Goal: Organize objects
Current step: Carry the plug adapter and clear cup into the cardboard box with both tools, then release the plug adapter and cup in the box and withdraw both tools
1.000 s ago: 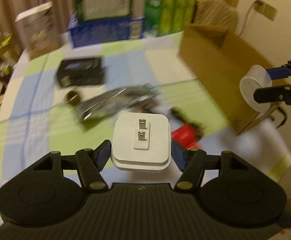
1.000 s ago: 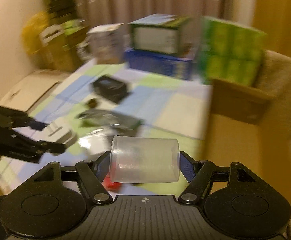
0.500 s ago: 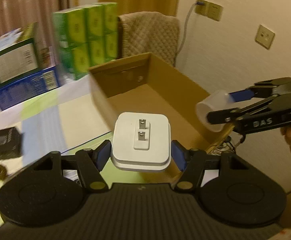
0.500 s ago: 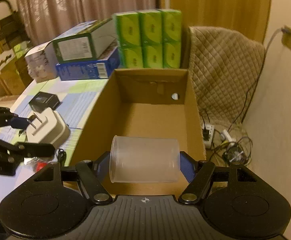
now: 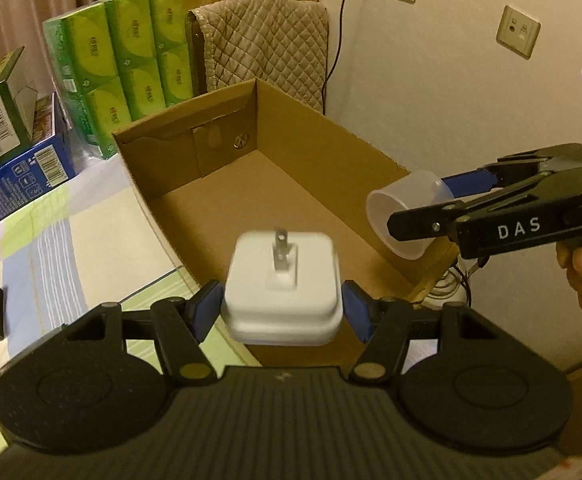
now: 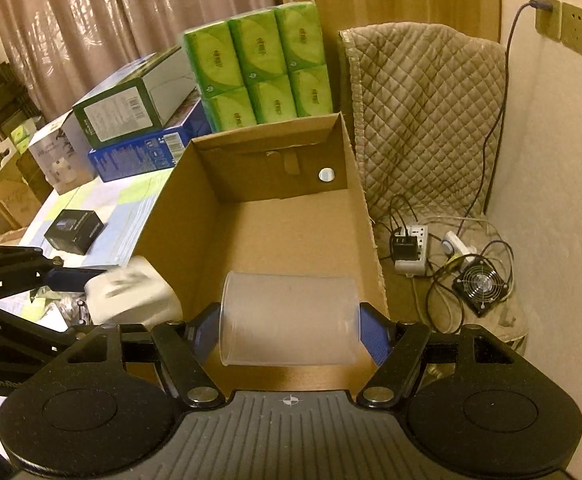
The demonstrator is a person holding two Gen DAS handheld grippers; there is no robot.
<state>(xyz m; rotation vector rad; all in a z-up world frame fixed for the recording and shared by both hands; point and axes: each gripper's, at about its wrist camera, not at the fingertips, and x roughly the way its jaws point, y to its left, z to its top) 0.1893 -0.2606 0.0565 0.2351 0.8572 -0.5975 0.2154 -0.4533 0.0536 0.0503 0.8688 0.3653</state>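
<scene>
My left gripper (image 5: 281, 310) is shut on a white plug adapter (image 5: 282, 292), prongs facing away, held over the near end of an open cardboard box (image 5: 195, 148). My right gripper (image 6: 289, 326) is shut on a clear plastic cup (image 6: 289, 318) lying sideways between the blue pads, above the same box (image 6: 163, 208). From the left wrist view the cup (image 5: 407, 216) and right gripper (image 5: 423, 204) hang over the box's right wall. In the right wrist view the adapter (image 6: 131, 296) and left gripper (image 6: 103, 292) show at the box's left wall. The box floor is bare.
Green tissue packs (image 6: 259, 72) and stacked cartons (image 6: 135, 108) stand behind the box on the checked tablecloth (image 5: 51, 236). A small black box (image 6: 73, 230) lies on the table. A quilted chair (image 6: 427, 120), power strip (image 6: 411, 248) and small fan (image 6: 481, 284) are to the right.
Both grippers have swung from over the cluttered table to above the cardboard box, keeping hold of the adapter and the cup. The box now fills the middle of both views.
</scene>
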